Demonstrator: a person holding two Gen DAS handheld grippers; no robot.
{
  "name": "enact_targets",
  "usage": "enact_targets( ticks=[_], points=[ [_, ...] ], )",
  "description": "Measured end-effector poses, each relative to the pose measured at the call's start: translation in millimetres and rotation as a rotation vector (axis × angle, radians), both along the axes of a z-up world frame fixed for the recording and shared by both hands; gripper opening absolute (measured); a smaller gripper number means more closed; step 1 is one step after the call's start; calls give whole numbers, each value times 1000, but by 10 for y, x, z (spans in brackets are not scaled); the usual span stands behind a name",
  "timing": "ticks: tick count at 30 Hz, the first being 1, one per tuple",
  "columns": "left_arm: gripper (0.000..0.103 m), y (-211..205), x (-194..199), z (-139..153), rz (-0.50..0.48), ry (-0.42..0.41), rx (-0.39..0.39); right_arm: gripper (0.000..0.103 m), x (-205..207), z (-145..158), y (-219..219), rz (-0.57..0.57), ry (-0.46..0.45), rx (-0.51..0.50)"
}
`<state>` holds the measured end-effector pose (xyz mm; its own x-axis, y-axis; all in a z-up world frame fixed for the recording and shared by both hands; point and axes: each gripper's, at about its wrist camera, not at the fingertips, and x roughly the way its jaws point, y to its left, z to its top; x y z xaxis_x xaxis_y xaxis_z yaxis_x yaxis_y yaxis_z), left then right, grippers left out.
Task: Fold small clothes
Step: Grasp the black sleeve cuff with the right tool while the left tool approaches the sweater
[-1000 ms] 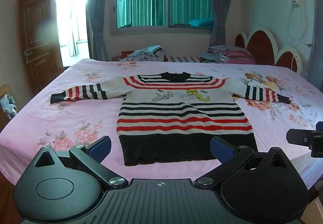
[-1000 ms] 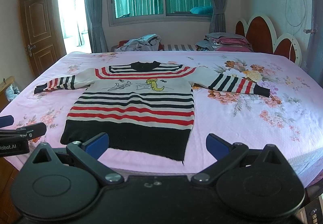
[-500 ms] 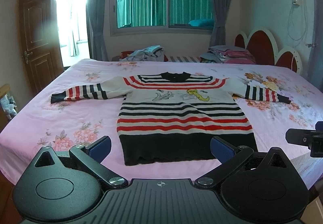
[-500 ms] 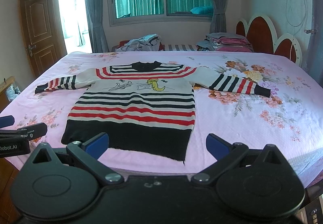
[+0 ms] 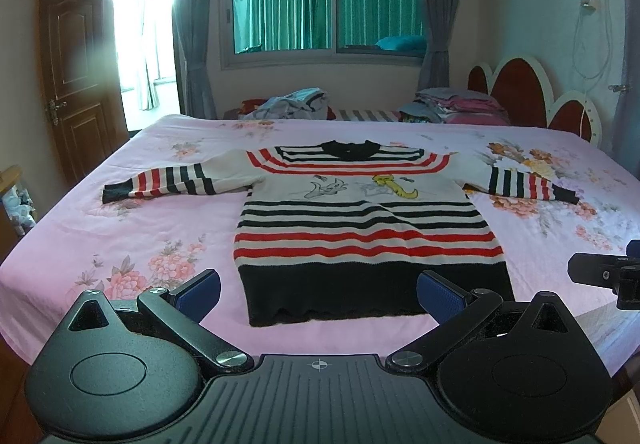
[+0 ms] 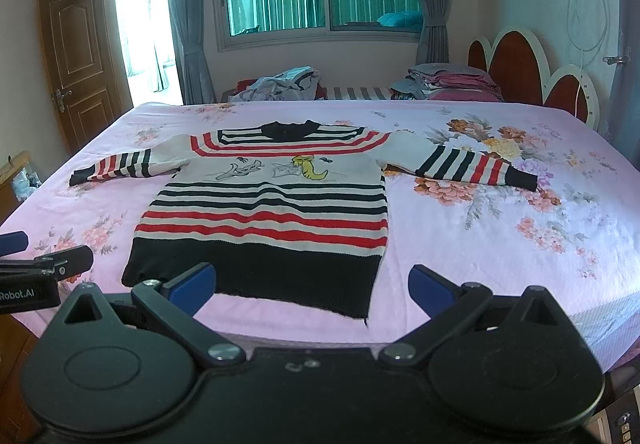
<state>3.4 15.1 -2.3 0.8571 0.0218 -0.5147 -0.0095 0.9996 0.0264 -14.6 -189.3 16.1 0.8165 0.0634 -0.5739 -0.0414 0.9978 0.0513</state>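
Observation:
A small striped sweater [image 5: 360, 228] in red, black and white with a cartoon print lies flat, face up, on the pink floral bed [image 5: 160, 228], both sleeves spread out sideways. It also shows in the right wrist view [image 6: 272, 212]. My left gripper [image 5: 319, 294] is open and empty, held above the near bed edge in front of the black hem. My right gripper [image 6: 312, 286] is open and empty, just before the hem's right corner. Each gripper shows at the edge of the other's view.
A loose heap of clothes [image 5: 292, 106] and a folded stack [image 5: 456, 108] lie at the far side of the bed. A red and white headboard [image 5: 532, 96] stands at the right. A wooden door [image 5: 72, 84] stands at the left.
Both grippers stay open. The right view has shifted very slightly; the sweater has not moved.

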Motion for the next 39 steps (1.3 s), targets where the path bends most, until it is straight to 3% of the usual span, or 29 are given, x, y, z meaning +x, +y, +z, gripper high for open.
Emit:
enact_targets(
  ticks=[7, 15, 25, 32, 36, 39],
  points=[
    [103, 33, 71, -44, 15, 15, 4, 103, 63, -40, 28, -11, 5, 0],
    [103, -12, 446, -56, -4, 30, 3, 103, 319, -58, -71, -66, 0, 10],
    [103, -104, 1202, -85, -83, 44, -11, 103, 891, -61, -208, -134, 2, 18],
    [103, -120, 1730, -66, -133, 42, 34, 103, 1311, 1, -215, -203, -12, 10],
    [103, -45, 2044, -142, -193, 98, 8, 103, 1537, -29, -236, -232, -30, 31],
    [103, -37, 2170, -208, -211, 84, -13, 102, 1672, -49, -261, -244, -24, 34]
  ],
)
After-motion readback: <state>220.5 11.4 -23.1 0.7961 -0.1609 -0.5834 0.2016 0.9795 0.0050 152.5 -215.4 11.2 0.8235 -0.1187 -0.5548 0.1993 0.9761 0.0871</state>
